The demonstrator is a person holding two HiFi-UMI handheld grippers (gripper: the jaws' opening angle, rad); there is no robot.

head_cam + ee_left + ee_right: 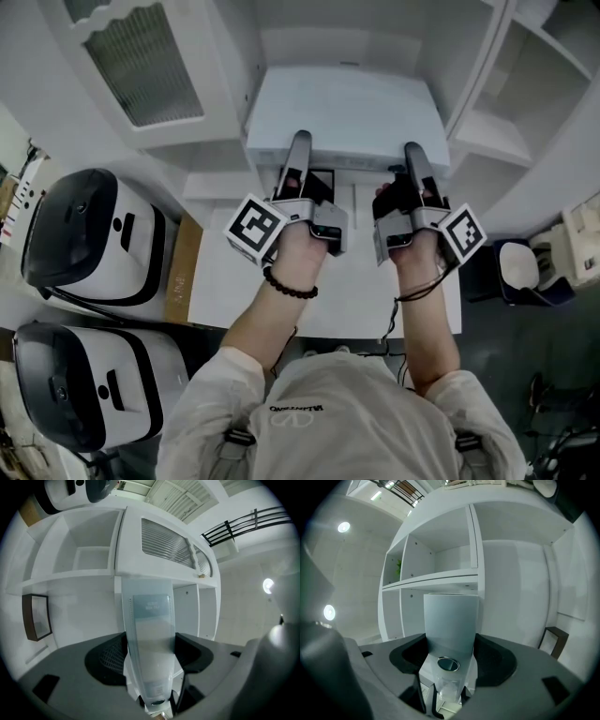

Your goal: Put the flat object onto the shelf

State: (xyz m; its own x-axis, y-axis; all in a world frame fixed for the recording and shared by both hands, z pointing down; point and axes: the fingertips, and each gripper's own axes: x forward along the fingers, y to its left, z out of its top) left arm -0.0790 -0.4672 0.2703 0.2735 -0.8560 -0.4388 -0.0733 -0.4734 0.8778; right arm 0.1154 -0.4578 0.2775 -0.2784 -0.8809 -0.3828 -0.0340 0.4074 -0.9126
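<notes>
The carrying step was judged to be in hand. The flat object (347, 111), a white panel, was seen at twelve o'clock in the head view, held off the worktop (328, 291) by its near edge and not yet set on any shelf. The left gripper (300, 155) was clenched on that edge, the panel standing edge-on between its black fingers (105, 660). The right gripper (415, 161) was clamped on it likewise, its fingers (499, 660) pressed to either face.

The white shelf unit (440, 579) was seen straight ahead in both gripper views, with open compartments (84, 555) above the panel's far edge. For the next move, it was judged that both grippers would have to be raised and pushed forward together, the panel kept level so that its far edge cleared a shelf board before being lowered.

Around the panel, a dark picture frame (36, 616) leaned at nine o'clock in the left gripper view. A cabinet door (141, 66) with ribbed glass stood open at eleven o'clock in the head view and could be caught by the panel's left corner. Two white-and-black machines (94, 239) sat at nine and seven o'clock, well apart from the path.
</notes>
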